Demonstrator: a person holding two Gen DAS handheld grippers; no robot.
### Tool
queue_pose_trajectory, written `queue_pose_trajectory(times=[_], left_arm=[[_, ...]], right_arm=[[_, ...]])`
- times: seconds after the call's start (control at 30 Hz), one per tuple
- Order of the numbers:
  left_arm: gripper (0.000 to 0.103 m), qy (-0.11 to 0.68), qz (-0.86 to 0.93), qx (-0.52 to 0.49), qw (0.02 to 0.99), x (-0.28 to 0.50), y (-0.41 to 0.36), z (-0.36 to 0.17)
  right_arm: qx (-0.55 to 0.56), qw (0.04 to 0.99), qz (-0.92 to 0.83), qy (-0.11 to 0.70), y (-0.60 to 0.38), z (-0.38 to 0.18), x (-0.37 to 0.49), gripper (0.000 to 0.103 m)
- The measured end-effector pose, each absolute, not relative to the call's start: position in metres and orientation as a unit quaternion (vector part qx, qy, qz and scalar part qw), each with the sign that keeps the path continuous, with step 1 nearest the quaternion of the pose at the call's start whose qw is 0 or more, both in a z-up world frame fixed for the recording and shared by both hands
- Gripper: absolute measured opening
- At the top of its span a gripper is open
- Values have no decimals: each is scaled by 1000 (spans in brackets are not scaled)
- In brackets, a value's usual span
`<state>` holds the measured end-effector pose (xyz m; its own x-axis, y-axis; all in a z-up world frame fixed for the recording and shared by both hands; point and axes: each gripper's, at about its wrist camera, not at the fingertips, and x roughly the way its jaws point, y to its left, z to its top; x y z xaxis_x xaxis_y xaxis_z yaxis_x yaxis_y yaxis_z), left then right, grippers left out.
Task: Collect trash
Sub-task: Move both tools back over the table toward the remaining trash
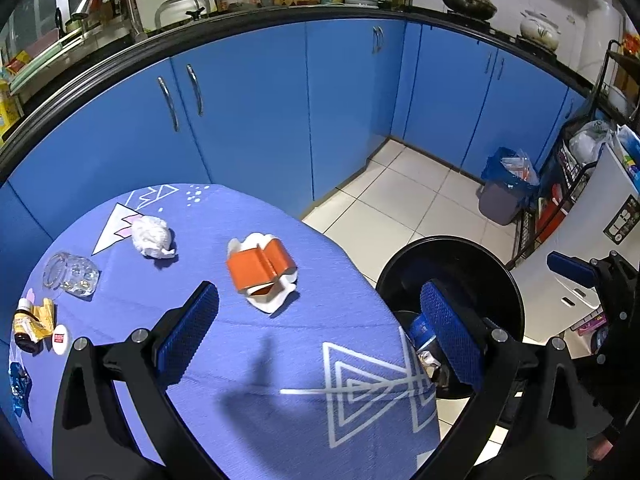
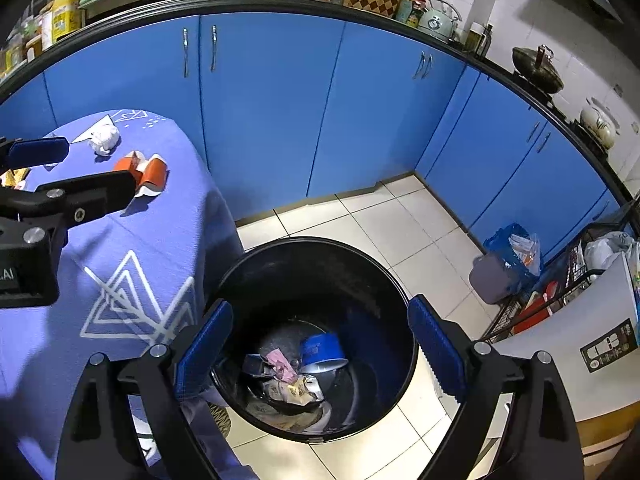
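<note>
A crumpled white tissue (image 1: 154, 236) and a crushed orange-and-white carton (image 1: 262, 270) lie on the blue-clothed table (image 1: 280, 360). At the table's left edge are a glass jar (image 1: 72, 276), a small brown bottle (image 1: 26, 330), a yellow wrapper (image 1: 43, 318) and a blue wrapper (image 1: 18, 388). My left gripper (image 1: 320, 332) hangs open and empty over the table, short of the carton. My right gripper (image 2: 320, 344) is open and empty above the black bin (image 2: 312, 240). Inside the bin lie a blue cup (image 2: 322, 354) and several wrappers.
The black bin (image 1: 452, 240) stands on the tiled floor against the table's right edge. A small grey bin with a blue liner (image 2: 500, 276) sits near the cabinet corner. Blue cabinets (image 2: 260, 100) run behind; a white appliance (image 2: 560, 368) and a wire rack are at right.
</note>
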<state>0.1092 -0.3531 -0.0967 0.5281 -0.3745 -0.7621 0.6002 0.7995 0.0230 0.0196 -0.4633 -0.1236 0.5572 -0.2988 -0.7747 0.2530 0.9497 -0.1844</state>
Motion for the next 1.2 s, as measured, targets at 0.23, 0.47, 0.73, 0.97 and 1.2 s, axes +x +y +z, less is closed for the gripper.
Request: queue_pose_trajectory(times=[0.23, 0.47, 0.73, 0.97, 1.2], left_arm=[[99, 389, -277, 134, 868, 109, -338, -87], [99, 380, -262, 126, 878, 111, -314, -77], [99, 383, -231, 114, 887, 121, -272, -77], [99, 383, -196, 90, 898, 137, -225, -74], [99, 390, -132, 81, 908, 154, -157, -86]], right_arm=[[-33, 886, -146, 439, -450, -114, 21, 87], [-36, 892, -123, 433, -428, -109, 31, 87], [-30, 900, -79, 429, -392, -106, 54, 87], [-20, 904, -39, 424, -361, -103, 77, 87], [-29, 901, -11, 432, -332, -110, 106, 87]])
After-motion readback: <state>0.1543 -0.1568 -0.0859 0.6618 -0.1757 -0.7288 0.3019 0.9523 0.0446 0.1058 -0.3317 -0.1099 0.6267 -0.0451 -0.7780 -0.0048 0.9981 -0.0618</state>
